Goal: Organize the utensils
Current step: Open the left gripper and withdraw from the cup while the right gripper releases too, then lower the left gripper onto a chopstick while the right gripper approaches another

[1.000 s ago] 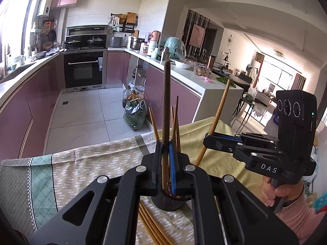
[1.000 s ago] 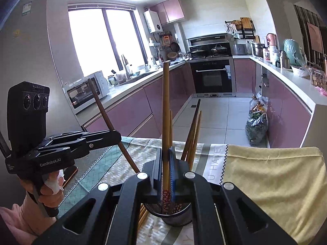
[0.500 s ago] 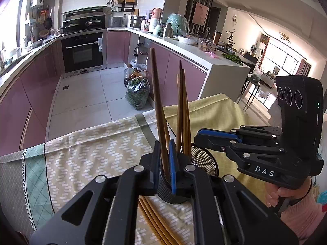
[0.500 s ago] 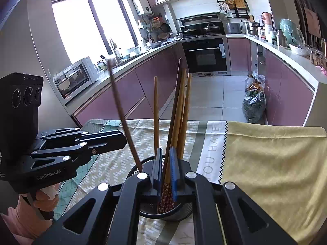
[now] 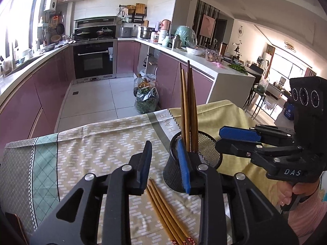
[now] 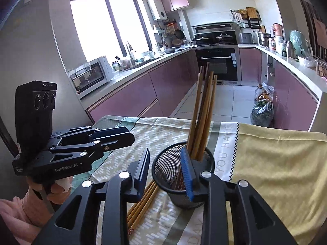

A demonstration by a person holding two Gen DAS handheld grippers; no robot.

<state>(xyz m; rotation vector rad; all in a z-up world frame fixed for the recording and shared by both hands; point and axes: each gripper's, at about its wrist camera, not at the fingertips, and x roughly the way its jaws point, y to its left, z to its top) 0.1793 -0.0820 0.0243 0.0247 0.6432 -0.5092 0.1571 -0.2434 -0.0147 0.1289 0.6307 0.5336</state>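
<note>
Kitchen, mauve cabinets [image 5: 51,85] both sides, white counters. Built-in oven [image 5: 93,61] at far end, pots on hob above. Pale tiled floor [image 5: 96,102]. Large bright window [image 6: 108,24] over sink side; microwave [image 6: 90,75] below. Living area beyond, daylit.

Each camera rides on its own claw, looking forward and slightly down along the fingers, close over the cloth-covered surface [image 5: 106,143]. The left wrist view faces the kitchen and the living room beyond; the right wrist view faces the window side. Both share the mesh holder [image 5: 206,143] [image 6: 163,159], the oven [image 5: 93,61] [image 6: 216,63], and each other's claw
</note>
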